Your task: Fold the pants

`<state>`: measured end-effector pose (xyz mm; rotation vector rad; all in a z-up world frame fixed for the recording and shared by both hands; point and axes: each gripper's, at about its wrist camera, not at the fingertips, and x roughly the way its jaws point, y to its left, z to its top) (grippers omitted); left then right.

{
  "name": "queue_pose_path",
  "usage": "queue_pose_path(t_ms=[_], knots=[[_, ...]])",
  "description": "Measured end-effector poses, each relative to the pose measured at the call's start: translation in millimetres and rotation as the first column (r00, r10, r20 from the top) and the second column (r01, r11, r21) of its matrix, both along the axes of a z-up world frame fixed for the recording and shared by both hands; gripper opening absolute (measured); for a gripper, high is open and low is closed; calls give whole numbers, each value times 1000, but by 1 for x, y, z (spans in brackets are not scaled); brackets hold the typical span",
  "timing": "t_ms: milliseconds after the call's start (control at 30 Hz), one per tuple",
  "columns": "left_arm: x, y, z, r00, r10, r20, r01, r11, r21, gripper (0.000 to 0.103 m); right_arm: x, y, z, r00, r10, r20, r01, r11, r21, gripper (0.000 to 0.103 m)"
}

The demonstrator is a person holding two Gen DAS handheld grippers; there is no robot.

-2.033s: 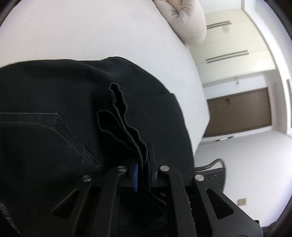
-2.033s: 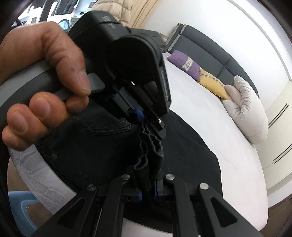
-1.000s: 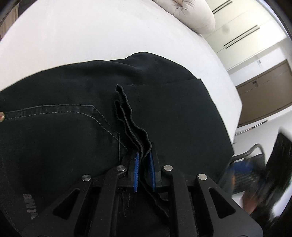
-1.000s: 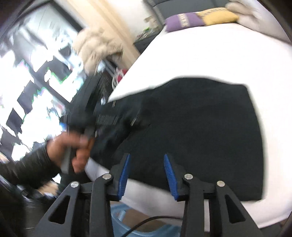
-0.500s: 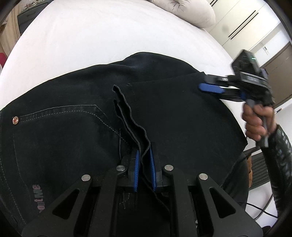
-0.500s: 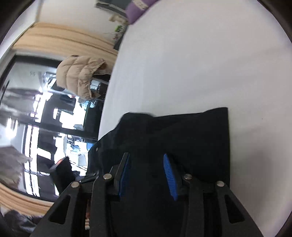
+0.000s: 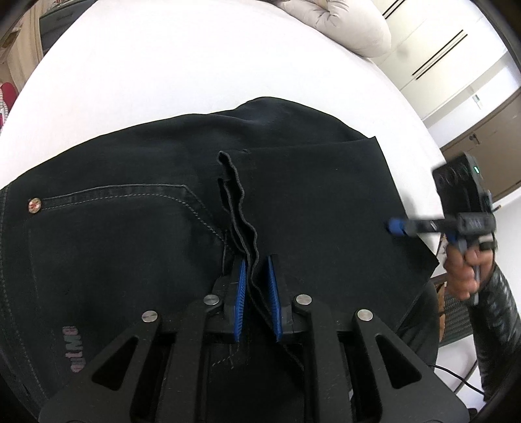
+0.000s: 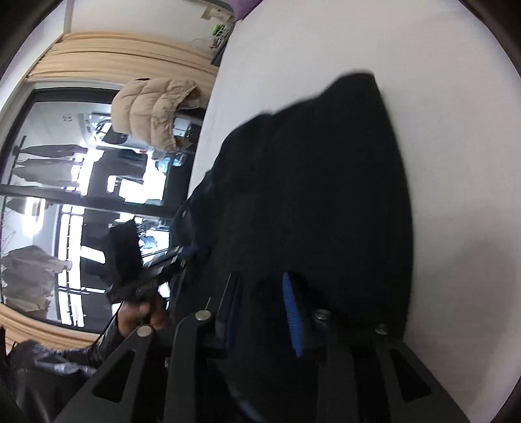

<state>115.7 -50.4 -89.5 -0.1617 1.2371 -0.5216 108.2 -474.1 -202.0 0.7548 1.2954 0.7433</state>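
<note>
Black pants [image 7: 136,234] lie folded on a white bed [image 7: 195,65]; a back pocket with a rivet shows at the left. My left gripper [image 7: 255,293] has its blue pads slightly apart around the bunched hems [image 7: 241,221], which stand between them. My right gripper [image 7: 395,226] shows at the right edge of the pants in the left wrist view. In the right wrist view the right gripper [image 8: 260,312] is open, with the folded edge of the pants [image 8: 325,195] between its fingers.
A grey cushion [image 7: 342,22] lies at the far end of the bed. White cupboards [image 7: 456,58] and a brown door stand to the right. A beige jacket [image 8: 153,110] hangs by a window to the left of the bed.
My left gripper's pads have spread a little off the hems. My right gripper has let go of the hems, swung round to the pants' right folded edge and moved onto it.
</note>
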Motion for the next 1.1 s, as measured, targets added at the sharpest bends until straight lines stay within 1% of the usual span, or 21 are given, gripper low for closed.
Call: queue_pose_path(t_ms=[67,167,300,433,467,567,633,800,867,900,1000,1033,1067,1100], knots=[[-3,2,1,1000,2,0,-2,1000,9,14,-17,-1,4,1000,2,8,-2,1000,-6,35],[-9,4,3,1000,14,9,-15,999,47,15,-37,1,7,1000,-6,13,6,1000,-13,36],[-15,9,7,999,32,21,-34,995,94,15,-52,9,12,1000,-15,11,15,1000,-23,36],[-18,12,6,999,36,26,-39,994,101,14,-60,19,20,1000,-3,15,4,998,-59,36],[-20,13,7,999,35,30,-38,994,104,14,-61,19,25,1000,-6,24,7,998,-57,38],[-22,14,7,999,31,36,-35,993,108,14,-56,23,45,997,-21,75,22,999,-25,43],[-21,11,6,999,33,37,-36,994,106,14,-47,30,54,995,-17,96,19,1000,-21,43],[-24,18,9,998,43,38,-47,994,99,14,-11,75,69,989,43,141,-42,999,-15,43],[-25,22,11,998,52,39,-55,994,98,14,3,87,66,989,35,141,-35,999,3,52],[-25,24,11,998,54,40,-58,994,98,14,12,93,61,991,23,128,-24,1000,8,54],[-28,29,15,997,63,46,-67,993,96,15,32,110,33,999,-11,47,11,1000,4,56],[-30,33,17,996,73,49,-77,993,93,14,37,115,23,1000,-16,26,16,1000,-13,62],[-31,36,20,995,81,52,-85,992,88,14,40,119,8,999,-33,-7,33,998,-50,61],[-34,41,22,994,91,57,-96,992,81,14,42,120,-3,998,-58,-29,56,997,-53,60]])
